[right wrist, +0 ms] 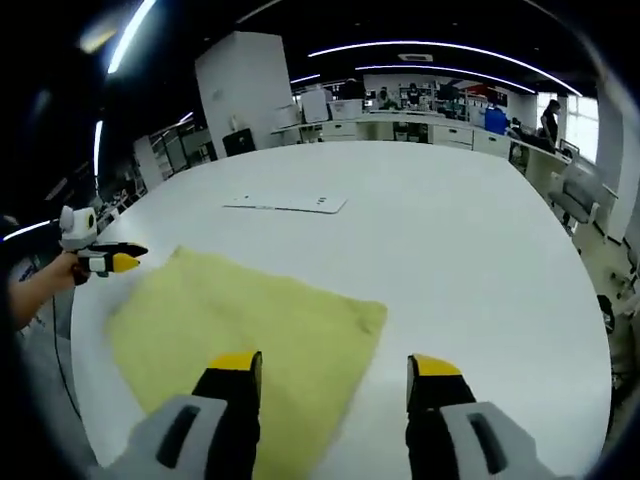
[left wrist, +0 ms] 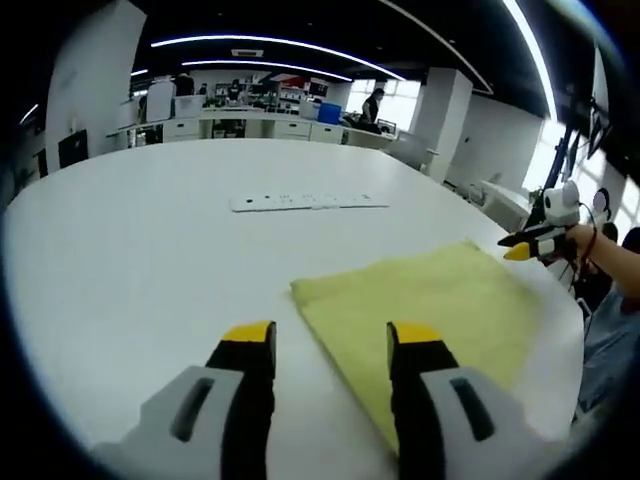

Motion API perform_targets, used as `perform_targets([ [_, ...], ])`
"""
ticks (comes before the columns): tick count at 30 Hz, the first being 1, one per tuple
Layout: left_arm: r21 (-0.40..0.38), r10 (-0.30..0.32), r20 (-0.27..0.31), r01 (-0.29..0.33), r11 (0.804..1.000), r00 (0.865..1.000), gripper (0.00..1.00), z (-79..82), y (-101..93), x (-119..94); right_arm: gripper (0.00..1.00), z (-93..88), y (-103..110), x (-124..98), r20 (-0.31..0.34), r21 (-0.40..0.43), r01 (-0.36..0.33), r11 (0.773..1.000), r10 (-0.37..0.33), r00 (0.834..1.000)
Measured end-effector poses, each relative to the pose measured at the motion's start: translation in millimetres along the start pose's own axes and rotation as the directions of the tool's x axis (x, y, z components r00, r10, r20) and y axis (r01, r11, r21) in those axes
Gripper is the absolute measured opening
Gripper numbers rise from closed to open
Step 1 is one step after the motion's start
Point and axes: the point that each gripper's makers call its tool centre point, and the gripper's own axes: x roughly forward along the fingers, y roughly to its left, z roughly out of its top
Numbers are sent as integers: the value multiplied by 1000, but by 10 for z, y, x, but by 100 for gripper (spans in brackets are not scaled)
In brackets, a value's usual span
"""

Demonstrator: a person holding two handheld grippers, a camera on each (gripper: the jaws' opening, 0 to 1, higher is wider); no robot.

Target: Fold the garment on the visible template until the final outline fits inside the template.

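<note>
A yellow-green cloth lies flat on the white table. My left gripper hovers open over the cloth's near edge, one jaw above the fabric and the other above bare table. In the right gripper view the cloth spreads to the left. My right gripper is open above its near side, close to a corner. Each gripper appears in the other's view at the cloth's far end: the right gripper held by a hand, the left gripper likewise. Nothing is held between any jaws.
A flat white power strip lies on the table beyond the cloth, also seen as the power strip. The table's rounded edge runs close on the right. Desks, shelves and a standing person are far behind.
</note>
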Motion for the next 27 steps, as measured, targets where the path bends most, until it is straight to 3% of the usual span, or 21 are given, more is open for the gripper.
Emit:
perform_targets([
  [12,67,-79,-74,84,994,994,43,-291,-271,-286,57,-317,265,-322,-72,-91,-85,992,79,994],
  [17,98,-101,-109,112,989,989,42,-391,-395,-415,57,-539,375,-438,-138,-150,-121,981,101,985],
  [27,106,-117,-160,135,985,980,40,-645,-469,-592,55,-824,484,-621,-165,-158,-145,977,119,979],
])
